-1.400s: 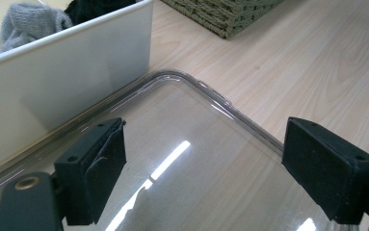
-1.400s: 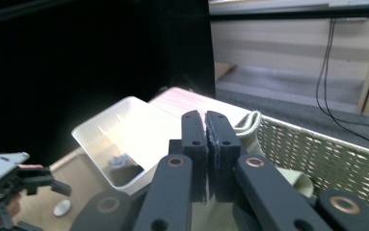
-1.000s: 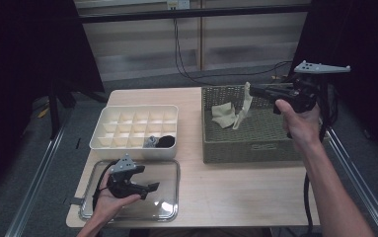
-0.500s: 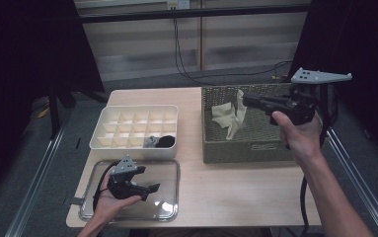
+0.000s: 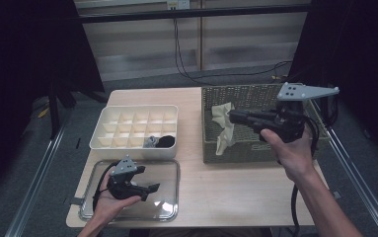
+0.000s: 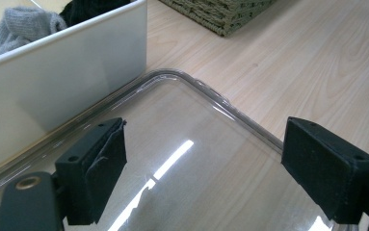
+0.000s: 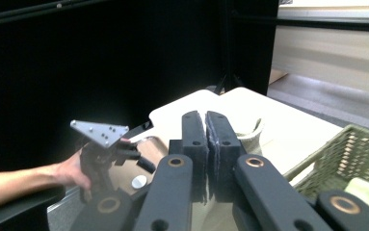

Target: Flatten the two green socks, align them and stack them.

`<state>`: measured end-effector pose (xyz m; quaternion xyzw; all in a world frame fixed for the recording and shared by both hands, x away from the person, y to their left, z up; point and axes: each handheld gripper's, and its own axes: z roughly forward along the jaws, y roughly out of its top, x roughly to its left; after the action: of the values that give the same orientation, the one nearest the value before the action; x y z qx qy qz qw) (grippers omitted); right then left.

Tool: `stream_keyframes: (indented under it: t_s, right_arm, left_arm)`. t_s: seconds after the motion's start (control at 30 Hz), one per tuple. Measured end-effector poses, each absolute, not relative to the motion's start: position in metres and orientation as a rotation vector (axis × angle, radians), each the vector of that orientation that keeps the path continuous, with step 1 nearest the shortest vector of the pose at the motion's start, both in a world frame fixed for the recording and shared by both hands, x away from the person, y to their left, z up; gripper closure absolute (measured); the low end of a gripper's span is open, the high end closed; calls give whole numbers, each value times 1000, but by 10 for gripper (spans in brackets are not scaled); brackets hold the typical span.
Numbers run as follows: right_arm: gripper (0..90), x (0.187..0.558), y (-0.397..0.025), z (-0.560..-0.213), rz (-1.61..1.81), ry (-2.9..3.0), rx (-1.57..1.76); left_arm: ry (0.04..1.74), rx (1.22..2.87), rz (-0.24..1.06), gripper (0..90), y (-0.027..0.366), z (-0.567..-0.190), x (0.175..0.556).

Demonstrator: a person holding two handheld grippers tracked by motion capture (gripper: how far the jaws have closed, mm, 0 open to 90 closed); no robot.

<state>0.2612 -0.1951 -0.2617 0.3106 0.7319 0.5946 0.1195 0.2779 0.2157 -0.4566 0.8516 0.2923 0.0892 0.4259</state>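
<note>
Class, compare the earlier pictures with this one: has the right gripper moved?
Yes. The right gripper, shut on the beige cloth, has come toward the person across the wicker basket, nearing its front wall.

Tabletop [image 5: 236, 192]: light wood-grain, rectangular, with rounded corners.

Resting directly on it:
- Clear plastic lid [image 5: 169, 197], flat, at the near left corner, its far edge just beside the white box.
- White compartment box [image 5: 132, 147], open-topped and divided into a grid of cells, left of centre, behind the lid.
- Green woven basket [image 5: 236, 150], rectangular, at the far right, reaching toward the right edge; apart from the white box, bare wood between them.
</note>
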Motion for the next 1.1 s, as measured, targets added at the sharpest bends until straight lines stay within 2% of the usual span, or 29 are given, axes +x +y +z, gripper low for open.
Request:
stream_keyframes:
  t_s: [0.33, 0.63, 0.67, 0.73, 0.97, 1.0, 1.1]
  right_arm:
    - [882, 263, -180, -305, 1773, 2214, 935]
    - [882, 267, -172, -339, 1767, 2265, 978]
    - [882, 268, -172, -349, 1767, 2274, 999]
    - [882, 269, -172, -354, 1762, 2280, 1009]
    - [881, 272, -173, -387, 1741, 2324, 1065]
    - [881, 272, -174, -391, 1734, 2326, 1075]
    - [882, 272, -179, -399, 1724, 2326, 1100]
  left_arm:
    - [699, 2137, 219, 206, 207, -455, 278]
    - [657, 2126, 196, 302, 187, -452, 283]
    - [642, 2125, 178, 344, 182, -453, 286]
    - [632, 2121, 178, 352, 177, -452, 288]
    - [583, 2110, 128, 518, 159, -450, 296]
    - [554, 2137, 118, 549, 147, -451, 298]
    - [533, 2144, 101, 582, 133, -451, 300]
